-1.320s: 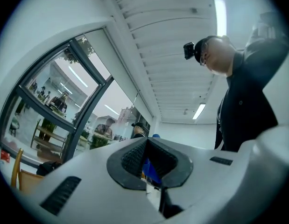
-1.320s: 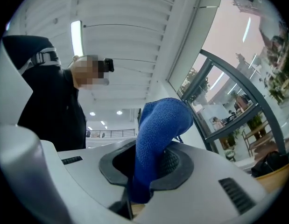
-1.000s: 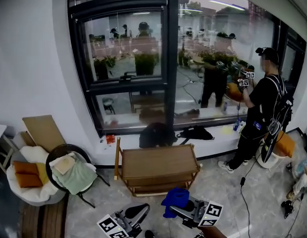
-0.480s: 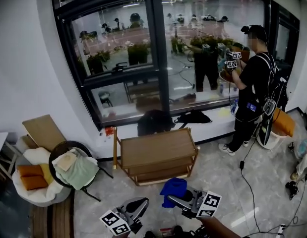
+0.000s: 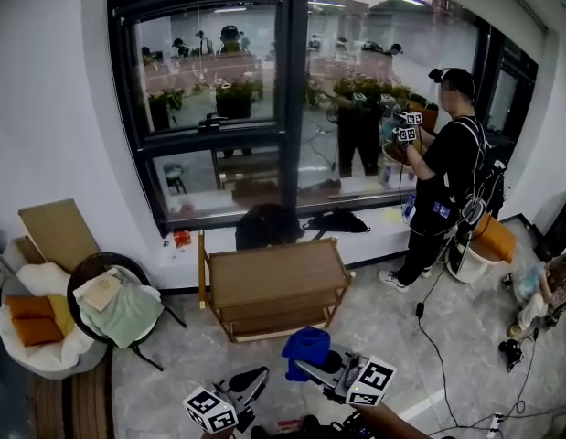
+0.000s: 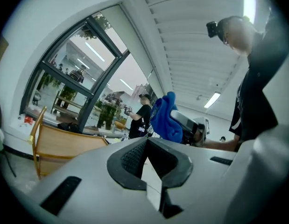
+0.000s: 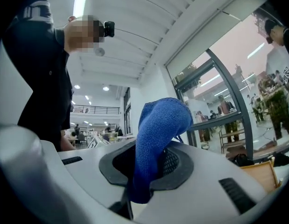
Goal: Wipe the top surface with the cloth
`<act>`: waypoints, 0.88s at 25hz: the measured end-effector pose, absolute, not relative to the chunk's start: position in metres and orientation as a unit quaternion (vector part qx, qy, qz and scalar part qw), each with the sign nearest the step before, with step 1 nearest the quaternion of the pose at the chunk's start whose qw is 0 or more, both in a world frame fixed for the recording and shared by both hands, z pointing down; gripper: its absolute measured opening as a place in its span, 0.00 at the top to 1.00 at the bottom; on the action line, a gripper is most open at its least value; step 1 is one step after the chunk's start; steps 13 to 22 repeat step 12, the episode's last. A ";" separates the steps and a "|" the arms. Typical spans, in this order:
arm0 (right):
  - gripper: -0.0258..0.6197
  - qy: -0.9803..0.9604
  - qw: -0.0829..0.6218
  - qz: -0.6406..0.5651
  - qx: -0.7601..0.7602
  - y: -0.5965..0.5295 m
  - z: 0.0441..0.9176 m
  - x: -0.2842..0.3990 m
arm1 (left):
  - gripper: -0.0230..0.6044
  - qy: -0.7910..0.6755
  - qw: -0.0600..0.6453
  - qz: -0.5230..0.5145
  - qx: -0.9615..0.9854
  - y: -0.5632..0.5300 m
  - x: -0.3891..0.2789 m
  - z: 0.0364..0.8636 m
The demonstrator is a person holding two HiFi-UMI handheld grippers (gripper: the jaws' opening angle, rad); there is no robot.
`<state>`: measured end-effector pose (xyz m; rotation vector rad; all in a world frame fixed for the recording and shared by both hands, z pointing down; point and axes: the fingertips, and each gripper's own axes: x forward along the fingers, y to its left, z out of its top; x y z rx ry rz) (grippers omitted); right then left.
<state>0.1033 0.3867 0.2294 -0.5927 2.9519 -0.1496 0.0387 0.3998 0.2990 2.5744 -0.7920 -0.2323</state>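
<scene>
A low wooden shelf unit (image 5: 273, 280) stands on the floor below the window, its top bare. Nearer to me, my right gripper (image 5: 307, 367) is shut on a blue cloth (image 5: 307, 344) that bunches above its tip, short of the shelf's front edge. In the right gripper view the cloth (image 7: 158, 125) rises out of the shut right gripper (image 7: 149, 167). My left gripper (image 5: 256, 379) is beside it on the left, shut and holding nothing. The left gripper view shows the left gripper (image 6: 146, 148), with the cloth (image 6: 165, 118) and the shelf (image 6: 60, 141) beyond it.
A round chair (image 5: 118, 309) with a green cloth and orange cushions (image 5: 31, 323) sits at the left, with cardboard (image 5: 54, 231) against the wall. A black bag (image 5: 269, 225) lies behind the shelf. A person (image 5: 443, 181) stands at the window sill; a cable (image 5: 447, 337) runs across the floor.
The head view has swung right, so the shelf, chair and standing person sit further left in frame. Both grippers have drifted slightly left. The cloth stays in the right gripper.
</scene>
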 end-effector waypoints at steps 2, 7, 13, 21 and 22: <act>0.85 0.979 0.062 -0.041 -0.190 0.387 0.227 0.093 | 0.95 -0.271 0.232 -0.118 0.927 0.397 0.026 0.288; 0.85 0.975 0.049 -0.050 -0.210 0.380 0.233 0.085 | 0.95 -0.272 0.199 -0.081 0.938 0.387 0.022 0.289; 0.85 0.975 0.043 -0.043 -0.215 0.390 0.229 0.085 | 0.95 -0.227 0.196 -0.100 0.949 0.405 0.028 0.281; 0.85 0.975 0.043 -0.043 -0.215 0.390 0.229 0.085 | 0.95 -0.227 0.196 -0.100 0.949 0.405 0.028 0.281; 0.85 0.975 0.043 -0.043 -0.215 0.390 0.229 0.085 | 0.95 -0.227 0.196 -0.100 0.949 0.405 0.028 0.281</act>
